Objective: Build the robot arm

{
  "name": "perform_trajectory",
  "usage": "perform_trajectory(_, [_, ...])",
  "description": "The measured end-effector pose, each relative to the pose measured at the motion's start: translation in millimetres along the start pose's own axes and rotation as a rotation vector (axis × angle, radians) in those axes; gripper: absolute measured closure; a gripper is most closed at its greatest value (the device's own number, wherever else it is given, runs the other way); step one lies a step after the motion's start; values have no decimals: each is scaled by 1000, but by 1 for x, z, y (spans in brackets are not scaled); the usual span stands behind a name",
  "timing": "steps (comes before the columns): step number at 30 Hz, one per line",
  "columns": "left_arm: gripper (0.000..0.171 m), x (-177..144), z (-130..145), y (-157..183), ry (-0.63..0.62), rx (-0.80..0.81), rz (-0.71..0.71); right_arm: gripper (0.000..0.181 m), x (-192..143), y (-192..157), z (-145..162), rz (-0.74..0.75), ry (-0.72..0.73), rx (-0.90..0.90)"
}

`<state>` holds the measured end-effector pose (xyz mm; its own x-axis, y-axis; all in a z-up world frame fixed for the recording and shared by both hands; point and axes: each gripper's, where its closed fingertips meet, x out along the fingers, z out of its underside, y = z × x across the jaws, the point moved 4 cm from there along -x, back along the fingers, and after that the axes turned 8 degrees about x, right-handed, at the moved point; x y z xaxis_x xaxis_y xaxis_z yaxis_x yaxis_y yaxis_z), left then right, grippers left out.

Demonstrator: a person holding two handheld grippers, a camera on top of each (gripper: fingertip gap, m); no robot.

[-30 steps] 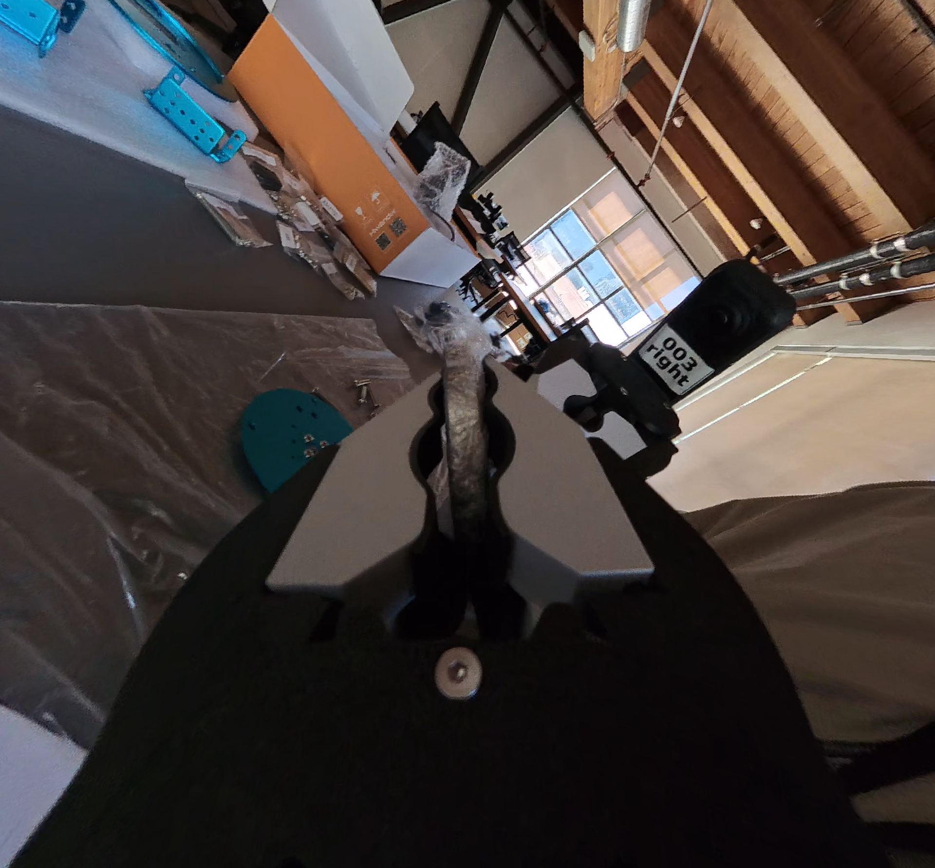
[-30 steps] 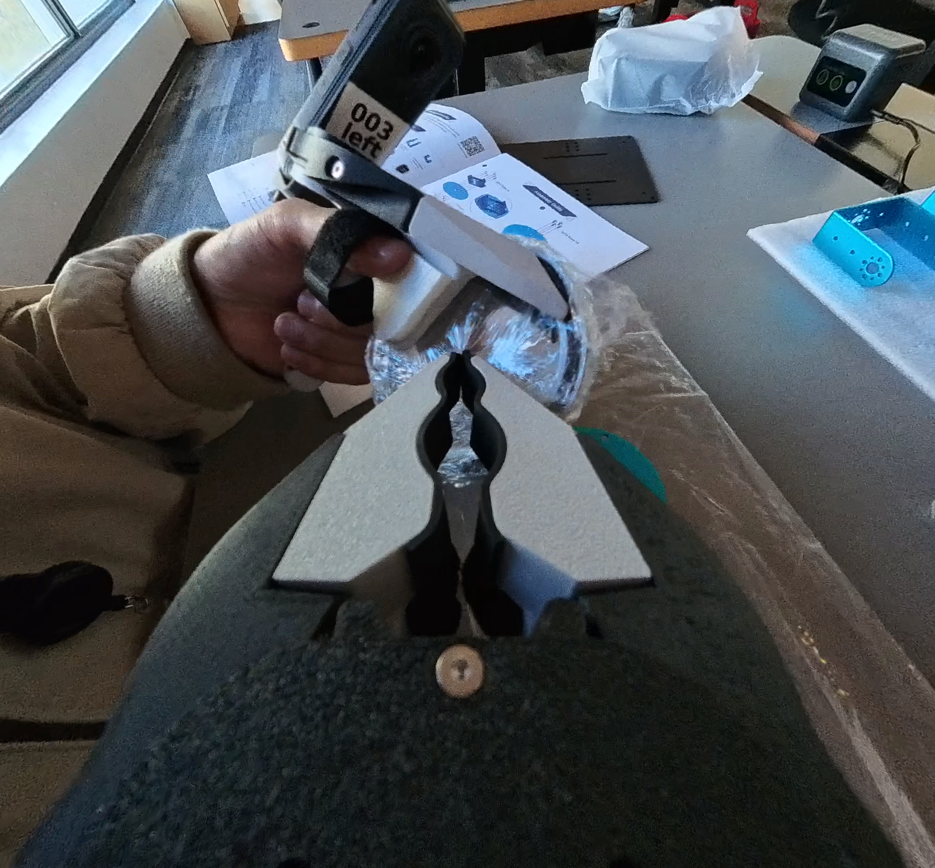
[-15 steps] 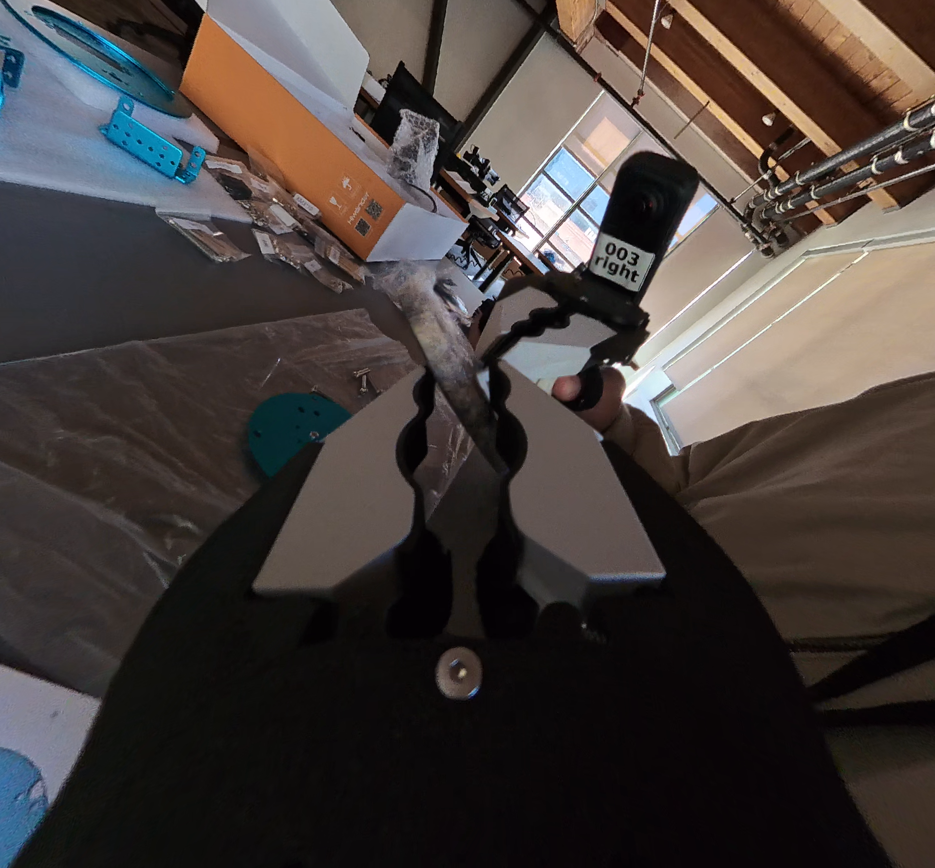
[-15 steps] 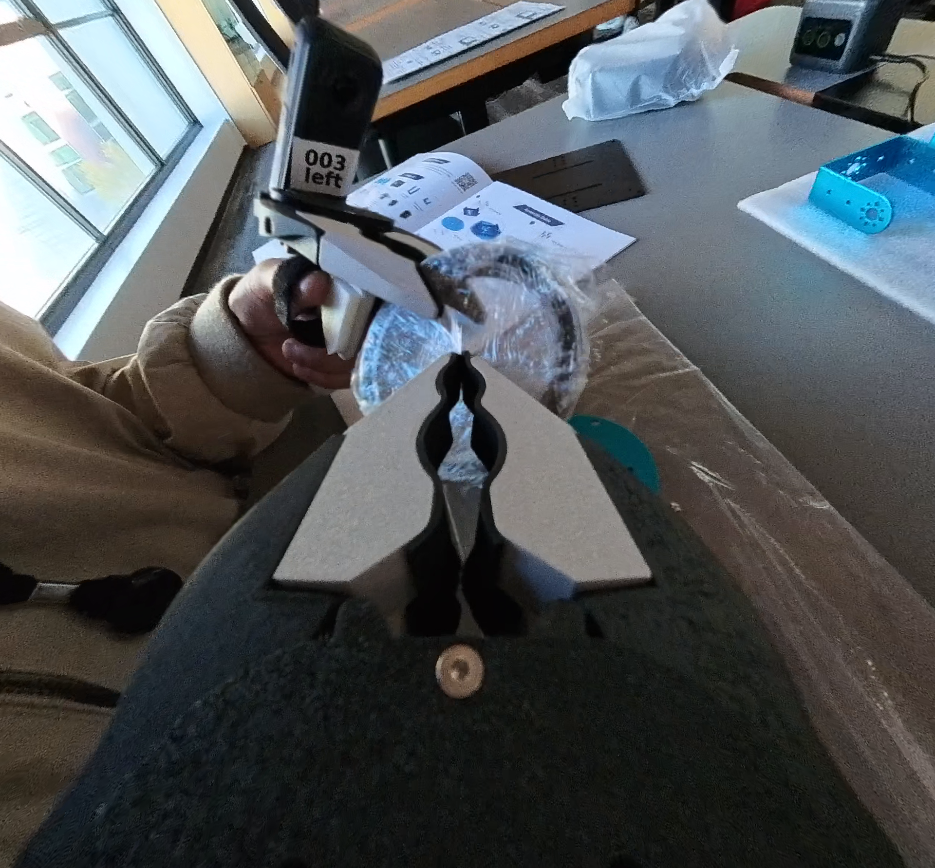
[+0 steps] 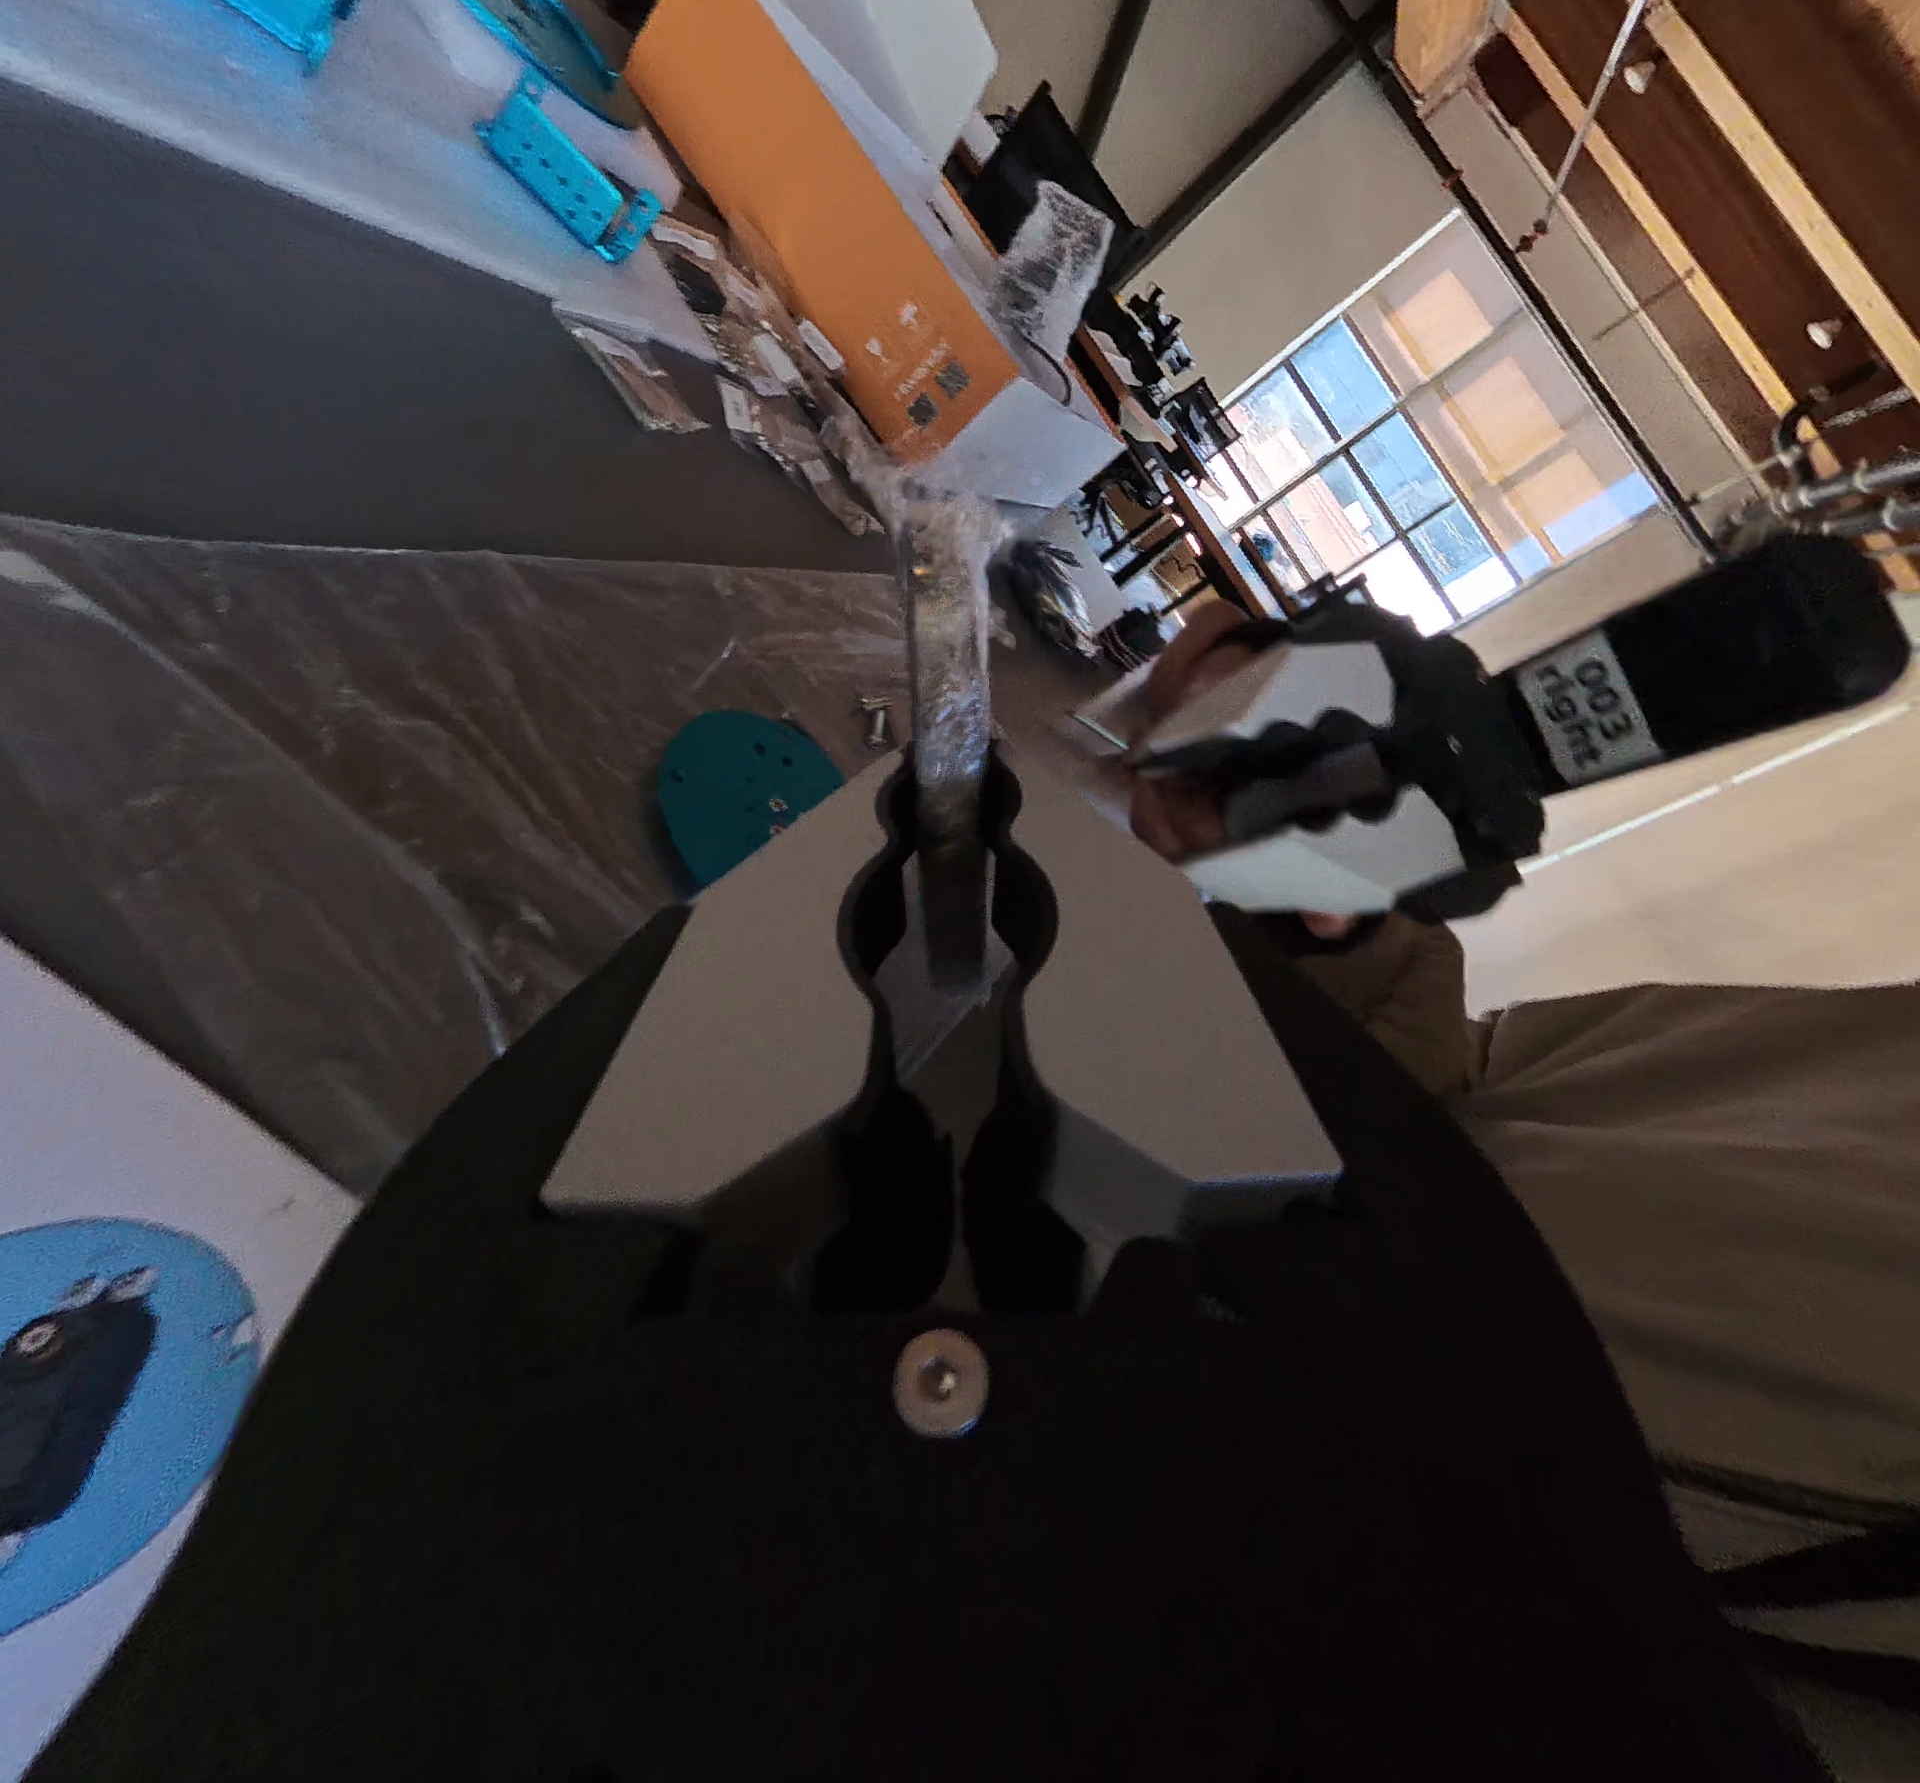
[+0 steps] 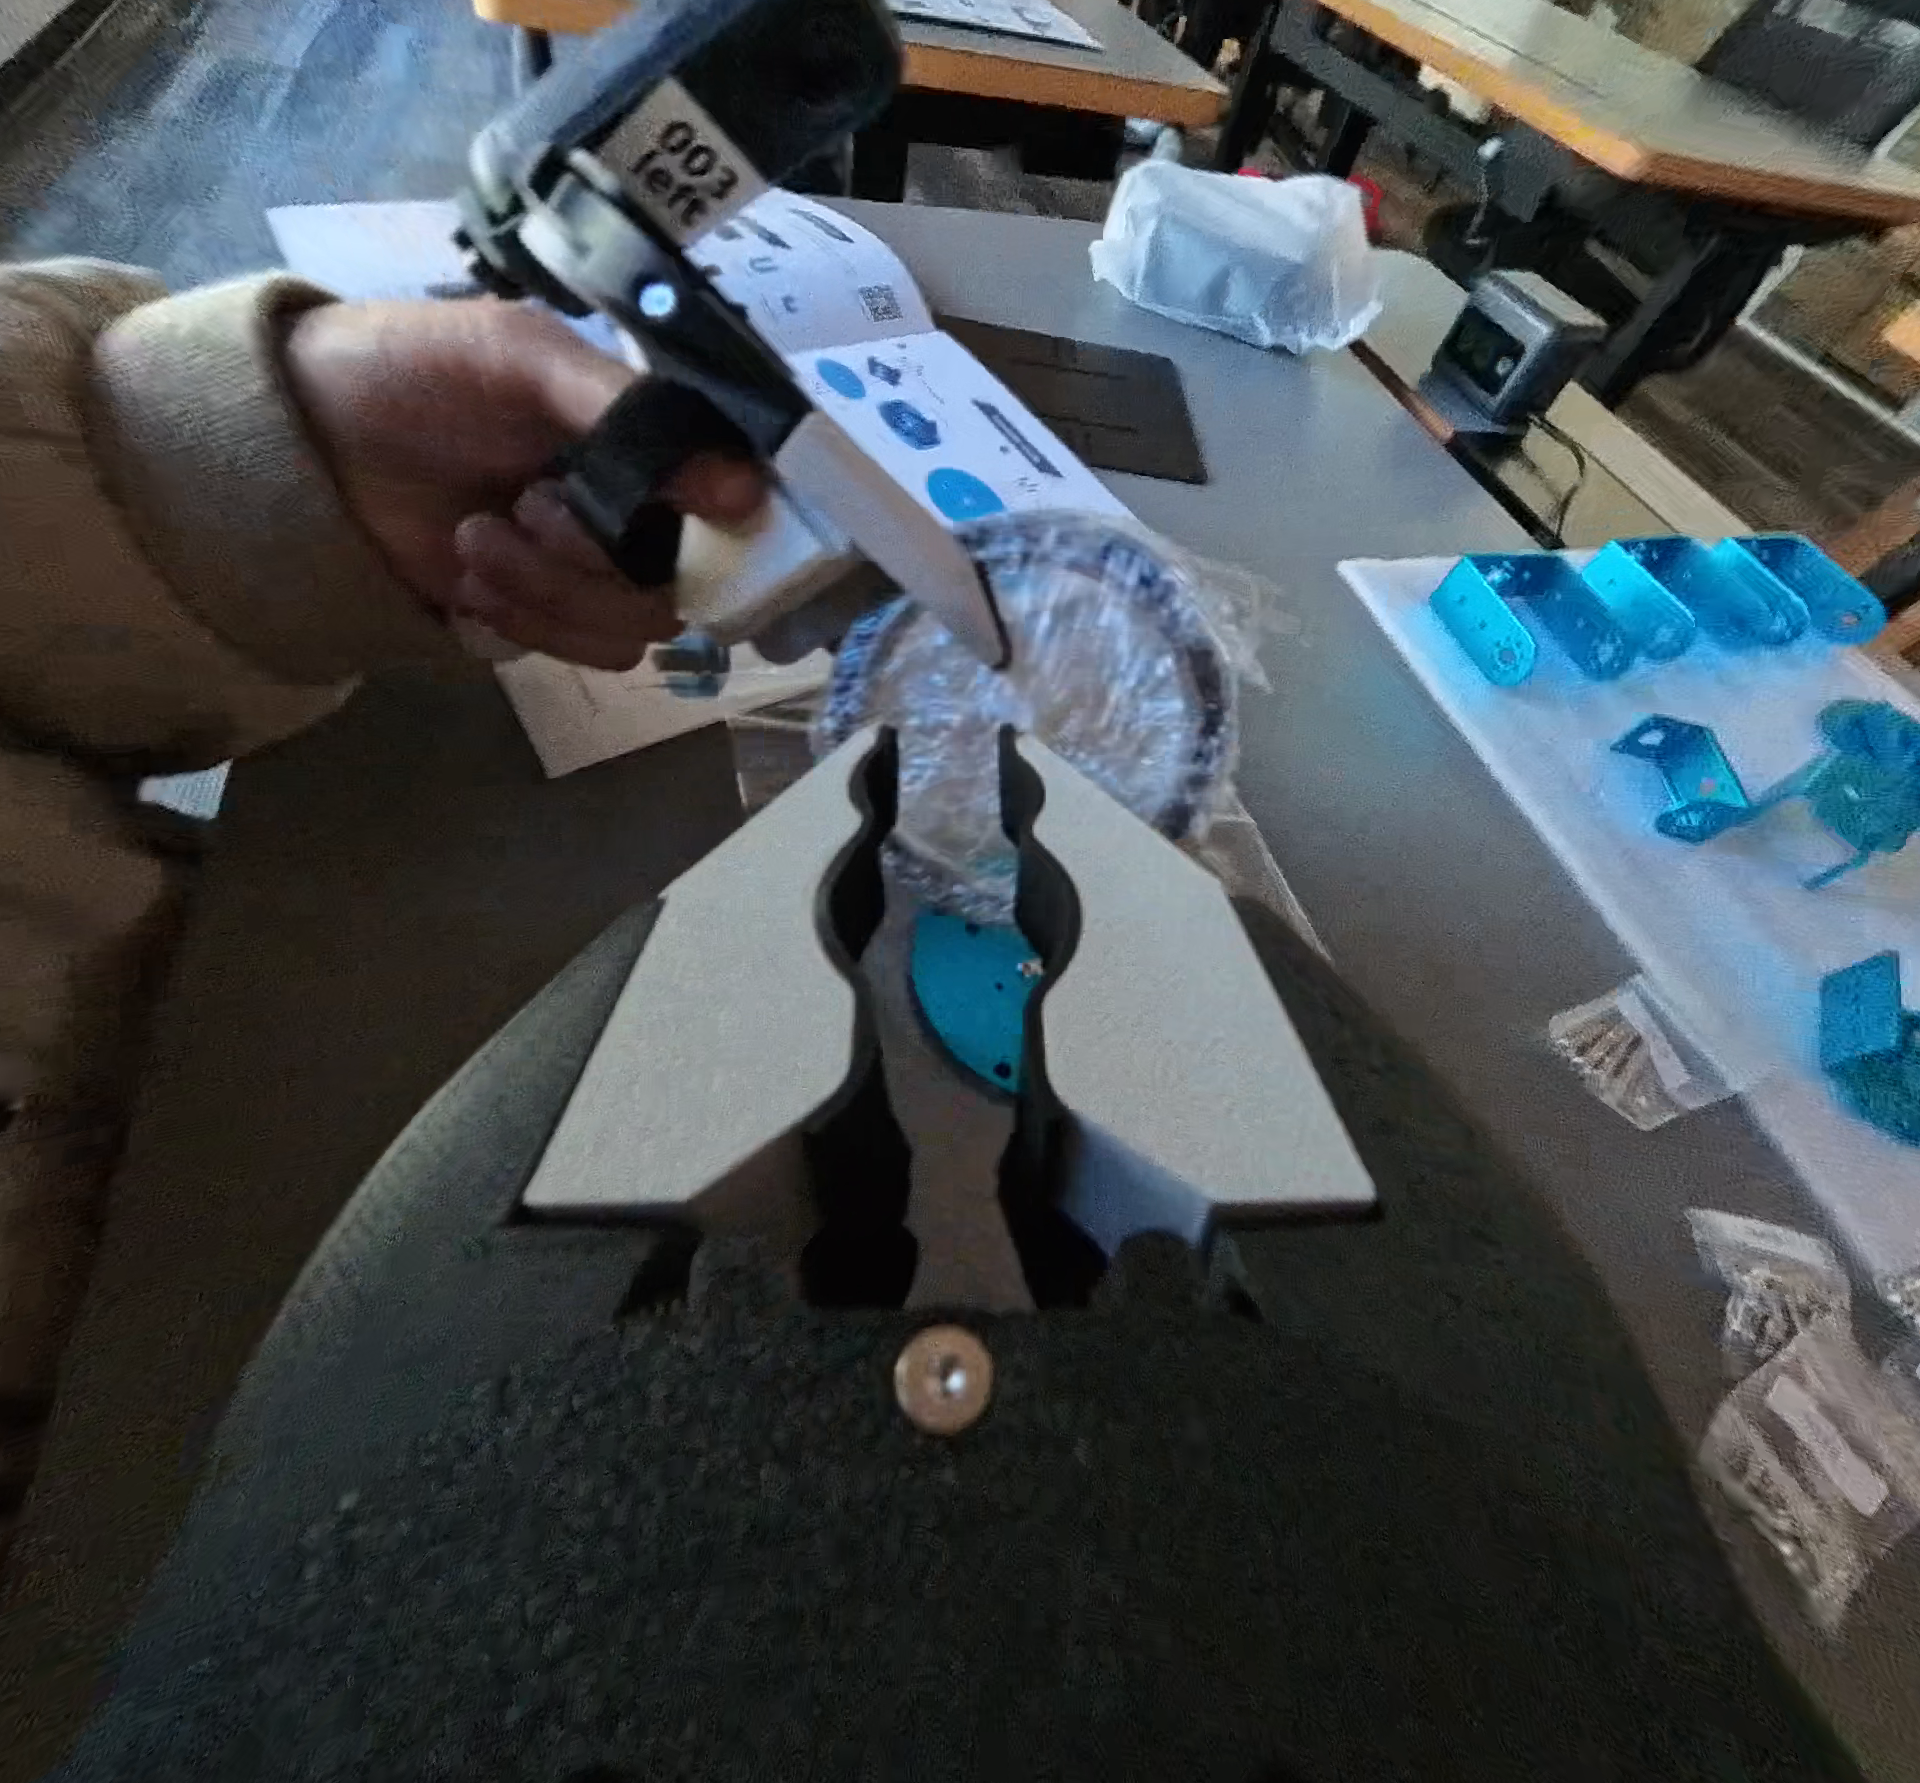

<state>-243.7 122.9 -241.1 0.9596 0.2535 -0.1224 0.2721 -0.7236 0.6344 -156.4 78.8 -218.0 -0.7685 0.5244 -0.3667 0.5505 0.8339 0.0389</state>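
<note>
A dark ring wrapped in clear plastic film (image 5: 940,694) is clamped edge-on in my left gripper (image 5: 948,777), held up above the table. In the right wrist view the wrapped ring (image 6: 1091,653) hangs from the left gripper (image 6: 987,642), held by a hand in a tan sleeve. My right gripper (image 6: 948,741) is open, and a loose tail of the film lies between its fingertips. In the left wrist view the right gripper (image 5: 1132,767) is just right of the ring and apart from it. A teal round plate (image 6: 966,1006) lies on the table below.
A clear plastic sheet (image 5: 364,746) covers the grey table, with the teal plate (image 5: 743,788) and small screws (image 5: 873,720) on it. Blue metal brackets (image 6: 1652,601) lie on white foam. There are also bags of small parts (image 6: 1818,1421), an open booklet (image 6: 935,424), a black plate (image 6: 1091,393) and an orange-and-white box (image 5: 831,206). Across from one pair of fingers to the other is roughly 5 centimeters.
My right gripper was shut on the plastic film and has now opened. The left gripper still clamps the wrapped ring and has swung it, so the right gripper now sits off to its side.
</note>
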Motion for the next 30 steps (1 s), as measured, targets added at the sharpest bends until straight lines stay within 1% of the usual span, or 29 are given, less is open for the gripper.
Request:
perform_trajectory(2, [162, -2, -2, -8, 9, -42, -27, 153, 0, -15, 5, -64, -58, -64])
perform_trajectory(3, [162, -1, -1, -9, 1, -46, -33, 152, 3, -17, 8, -44, -81, -100])
perform_trajectory(5, [162, 1, 0, -7, 1, -57, -22, 156, 11, -16, 12, -20, -116, -148])
perform_trajectory(6, [162, 2, 0, -4, 0, -63, -8, 156, 15, -18, 14, -37, -137, -147])
perform_trajectory(8, [163, 3, 0, 0, 6, -66, 3, 162, 21, -22, 17, -65, -170, -172])
perform_trajectory(10, [163, 4, 0, 4, 5, -60, 8, 166, 25, -20, 19, -30, -198, -219])
perform_trajectory(13, [163, 4, -2, 10, 12, -86, 50, 170, 29, -22, 22, -29, -219, -254])
perform_trajectory(15, [163, 5, -1, 10, 5, -84, 47, 173, 30, -24, 22, -30, -217, -273])
perform_trajectory(17, [163, 4, -2, 7, 9, -86, 34, 181, 30, -23, 22, -11, -218, -294])
perform_trajectory(18, [162, 2, -3, 4, 20, -83, 17, 181, 30, -23, 23, -5, -229, -301])
perform_trajectory(19, [162, -1, -6, -1, 39, -84, -7, 181, 29, -25, 24, -20, -243, -304])
perform_trajectory(20, [162, -5, -9, -6, 59, -93, -23, 181, 28, -22, 22, 7, -232, -299])
perform_trajectory(22, [163, -11, -14, -12, 100, -127, -17, 181, 24, -20, 18, 38, -194, -311])
perform_trajectory(24, [163, -14, -15, -13, 120, -145, -7, 181, 21, -22, 15, 15, -174, -272])
perform_trajectory(27, [163, -17, -16, -12, 155, -175, 28, 181, 19, -19, 21, 0, -192, -220])
perform_trajectory(30, [163, -19, -14, -11, 187, -241, 97, 181, 19, -5, 28, 62, -217, -194])
